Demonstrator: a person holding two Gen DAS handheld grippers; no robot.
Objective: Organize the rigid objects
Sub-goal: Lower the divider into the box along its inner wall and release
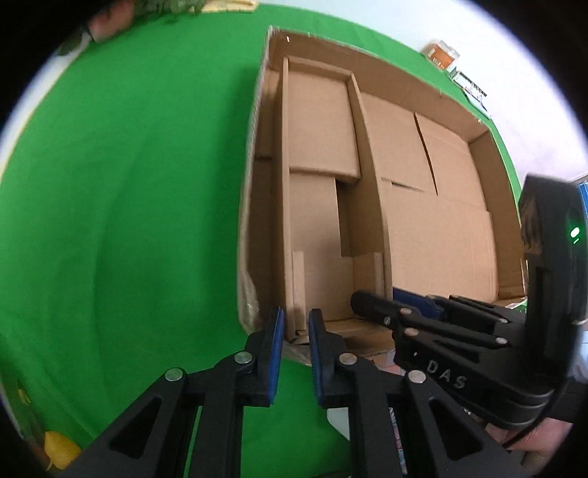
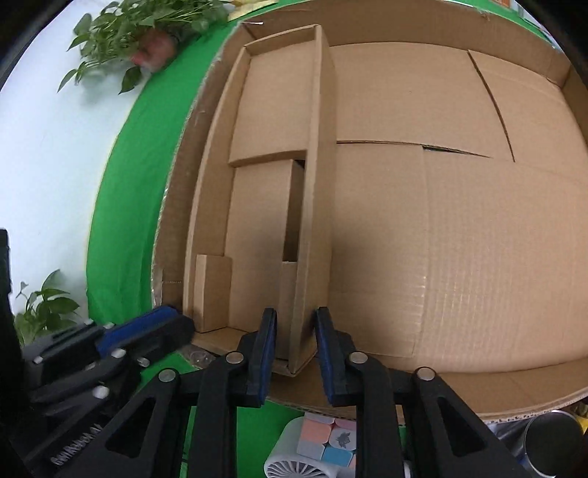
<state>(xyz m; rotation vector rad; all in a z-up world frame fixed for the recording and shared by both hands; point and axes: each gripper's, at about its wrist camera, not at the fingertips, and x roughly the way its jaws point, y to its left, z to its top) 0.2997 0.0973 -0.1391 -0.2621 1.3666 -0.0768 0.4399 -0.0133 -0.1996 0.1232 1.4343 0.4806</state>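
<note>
A big open cardboard box (image 1: 441,228) (image 2: 459,239) lies on a green cloth (image 1: 128,220). Inside it, along its left side, sits a long narrow cardboard tray (image 1: 319,125) (image 2: 275,92). My left gripper (image 1: 296,323) points down over the tray's near left wall and is shut on it, with the cardboard filling the gap between the blue pads. My right gripper (image 2: 297,323) straddles the tray's right wall near its front end. The wall lies against the right pad, and a sliver of space shows at the left pad. Each gripper shows in the other's view, the right (image 1: 371,299) and the left (image 2: 172,320).
In front of the box lie a pastel puzzle cube (image 2: 327,437), a small white fan (image 2: 294,463) and a metal cup (image 2: 551,441). Leafy plants (image 2: 147,29) stand at the cloth's far left. An orange packet (image 1: 443,55) lies beyond the box, and a yellow object (image 1: 58,448) lies near left.
</note>
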